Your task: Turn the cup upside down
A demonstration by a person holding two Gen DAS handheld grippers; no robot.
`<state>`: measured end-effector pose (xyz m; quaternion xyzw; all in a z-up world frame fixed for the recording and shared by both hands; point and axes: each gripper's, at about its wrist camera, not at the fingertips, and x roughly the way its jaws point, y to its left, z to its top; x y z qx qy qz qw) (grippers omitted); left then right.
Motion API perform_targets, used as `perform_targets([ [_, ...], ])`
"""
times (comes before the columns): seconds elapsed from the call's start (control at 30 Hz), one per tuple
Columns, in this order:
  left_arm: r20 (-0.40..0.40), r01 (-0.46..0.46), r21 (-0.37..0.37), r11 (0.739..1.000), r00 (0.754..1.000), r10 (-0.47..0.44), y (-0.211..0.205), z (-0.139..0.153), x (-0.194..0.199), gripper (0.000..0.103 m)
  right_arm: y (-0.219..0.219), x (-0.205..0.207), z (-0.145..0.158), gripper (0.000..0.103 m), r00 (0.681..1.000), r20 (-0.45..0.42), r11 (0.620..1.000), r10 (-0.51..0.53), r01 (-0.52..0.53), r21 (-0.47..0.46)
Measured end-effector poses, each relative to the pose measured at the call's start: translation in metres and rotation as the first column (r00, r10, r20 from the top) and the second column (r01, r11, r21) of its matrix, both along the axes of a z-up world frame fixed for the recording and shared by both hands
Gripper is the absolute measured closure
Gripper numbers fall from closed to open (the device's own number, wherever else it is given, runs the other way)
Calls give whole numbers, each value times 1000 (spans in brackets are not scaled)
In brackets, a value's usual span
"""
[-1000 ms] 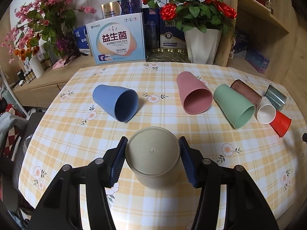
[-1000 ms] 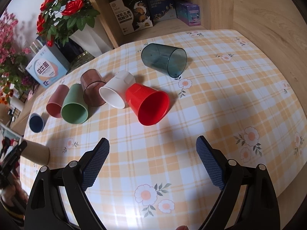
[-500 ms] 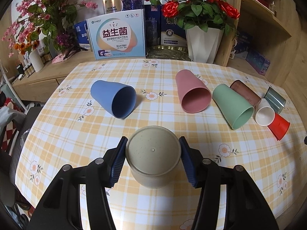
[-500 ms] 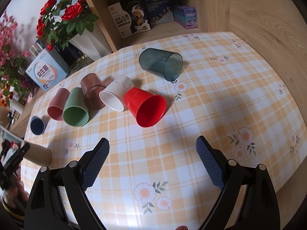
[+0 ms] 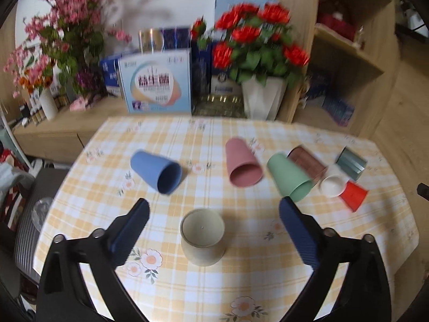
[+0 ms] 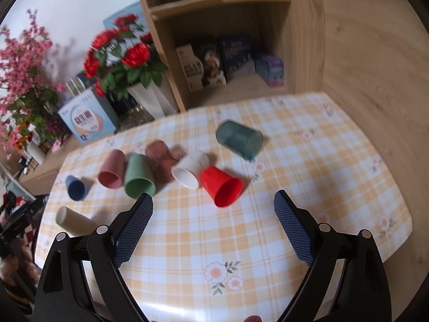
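A beige cup (image 5: 203, 237) stands upside down on the checked tablecloth (image 5: 254, 281), base up; it also shows in the right wrist view (image 6: 72, 220) at the far left. My left gripper (image 5: 213, 230) is open, raised above the cup, with the cup seen between its spread fingers, not touching. My right gripper (image 6: 213, 229) is open and empty above the table's near part, in front of the red cup (image 6: 221, 186).
Several cups lie on their sides: blue (image 5: 158, 171), pink (image 5: 242, 166), green (image 5: 289, 178), brown (image 5: 308, 161), white (image 5: 332, 185), red (image 5: 354, 194), dark teal (image 5: 351, 162). Boxes, a white vase of red roses (image 5: 262, 99) and a wooden shelf (image 6: 214, 26) stand behind the table.
My left gripper has opened, let go of the beige cup and pulled back and up. The cup now stands on the cloth. My right gripper has also lifted and drawn back.
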<state>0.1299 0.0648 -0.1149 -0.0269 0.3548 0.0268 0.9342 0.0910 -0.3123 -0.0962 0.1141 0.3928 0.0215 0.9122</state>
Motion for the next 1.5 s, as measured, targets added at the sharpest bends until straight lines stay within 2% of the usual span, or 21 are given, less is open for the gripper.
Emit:
perform_targets([
  [0.2, 108, 5, 24, 1000, 994, -8, -10, 52, -42, 6, 10, -26, 37, 14, 996, 91, 1000, 15, -13, -24],
  [0.5, 213, -37, 2, 999, 976, 35, -14, 93, -91, 6, 23, -54, 74, 14, 981, 192, 999, 32, -23, -47],
  [0.97, 267, -26, 22, 999, 963, 19, -23, 110, -109, 6, 23, -63, 79, 14, 979, 203, 998, 22, -11, -57],
  [1.5, 274, -1, 17, 1000, 962, -4, -29, 114, -114, 6, 31, -70, 87, 14, 969, 242, 996, 41, -19, -92],
])
